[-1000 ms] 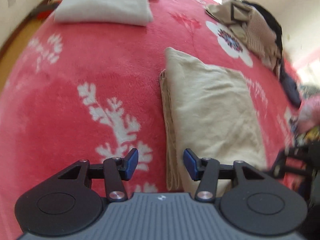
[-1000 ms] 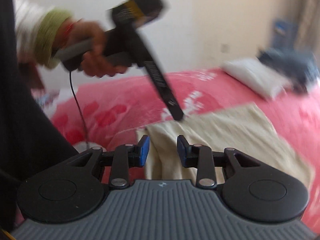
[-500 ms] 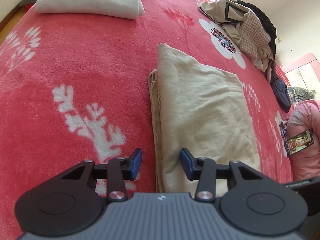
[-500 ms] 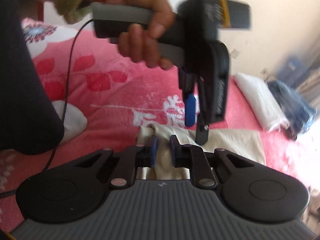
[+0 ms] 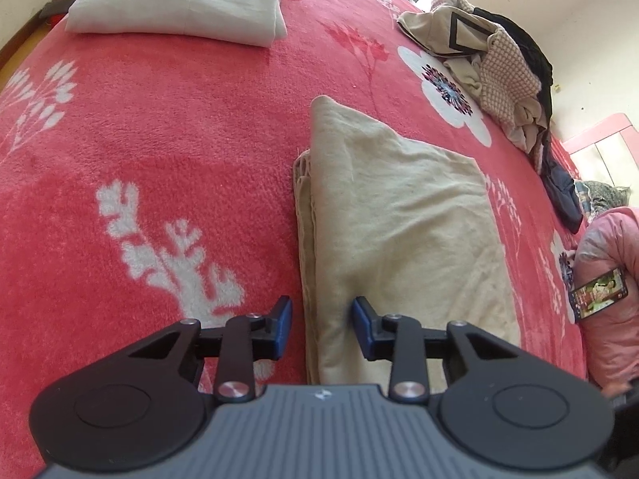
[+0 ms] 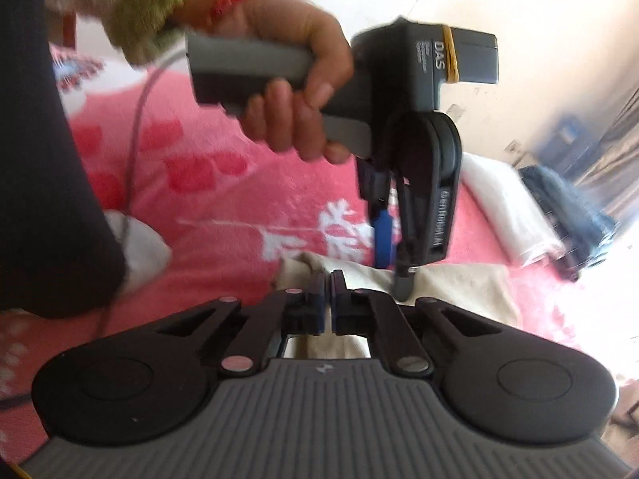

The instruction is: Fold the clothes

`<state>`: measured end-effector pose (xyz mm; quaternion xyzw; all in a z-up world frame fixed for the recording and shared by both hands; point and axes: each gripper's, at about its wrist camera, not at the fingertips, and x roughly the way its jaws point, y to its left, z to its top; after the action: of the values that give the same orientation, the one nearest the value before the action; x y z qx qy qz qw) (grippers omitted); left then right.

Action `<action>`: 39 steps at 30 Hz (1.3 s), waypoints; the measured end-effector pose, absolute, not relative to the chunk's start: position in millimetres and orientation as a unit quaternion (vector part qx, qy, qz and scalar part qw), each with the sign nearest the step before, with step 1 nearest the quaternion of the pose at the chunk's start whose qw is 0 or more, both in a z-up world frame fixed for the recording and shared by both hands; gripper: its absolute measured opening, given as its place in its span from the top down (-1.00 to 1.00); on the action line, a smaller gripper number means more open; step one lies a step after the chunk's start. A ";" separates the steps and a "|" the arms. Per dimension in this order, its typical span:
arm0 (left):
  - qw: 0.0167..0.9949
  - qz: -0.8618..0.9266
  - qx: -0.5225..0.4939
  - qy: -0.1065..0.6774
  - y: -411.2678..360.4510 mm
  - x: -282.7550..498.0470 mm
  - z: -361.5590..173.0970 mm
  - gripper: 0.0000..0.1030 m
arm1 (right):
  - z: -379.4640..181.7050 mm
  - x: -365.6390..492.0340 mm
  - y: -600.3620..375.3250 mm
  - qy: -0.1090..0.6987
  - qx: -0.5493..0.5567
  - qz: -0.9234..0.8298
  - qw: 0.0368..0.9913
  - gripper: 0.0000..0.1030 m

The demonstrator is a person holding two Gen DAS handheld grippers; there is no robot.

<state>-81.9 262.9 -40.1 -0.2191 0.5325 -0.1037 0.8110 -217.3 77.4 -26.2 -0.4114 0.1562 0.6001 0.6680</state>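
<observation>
Left gripper point(image 5: 321, 329) jaws closing around folded beige cloth point(image 5: 399, 215) edge lying between them, right gripper point(image 6: 327, 299) jaws pressed together, pinching the cloth's corner, red floral blanket point(image 5: 159, 127) beneath.

The left tongs point(image 5: 321, 329) tilt steeply down, jaws closing with cloth point(image 5: 395, 215) between the pads, not yet pinched. The right tongs point(image 6: 328, 299) are fully closed. At 12 o'clock above them, the left hand point(image 6: 295, 80) grips its handle.

Beige cloth's point(image 5: 399, 239) near end hidden
</observation>
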 end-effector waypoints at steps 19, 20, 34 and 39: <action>0.801 -0.159 -0.161 0.555 255.3 -155.0 -31.5 0.09 | -20.3 -144.6 -13.0 0.368 -0.202 0.521 0.743 0.96; 0.801 -0.156 -0.155 0.557 255.2 -157.5 -31.5 0.10 | -28.7 -143.0 -20.4 0.384 -0.204 0.509 0.743 0.96; 0.858 -0.242 0.150 0.427 183.5 -209.8 32.4 0.07 | -23.7 -195.3 -48.9 0.294 -0.256 0.565 0.727 0.40; 0.830 -0.287 0.250 0.408 145.4 -226.6 17.5 0.07 | -45.2 -205.7 -28.5 0.249 -0.349 0.572 0.699 0.38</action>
<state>-226.6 145.4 17.5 0.2502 0.4081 -0.2868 0.8299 -205.7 -28.5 -45.2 -0.3495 0.2494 0.5718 0.6990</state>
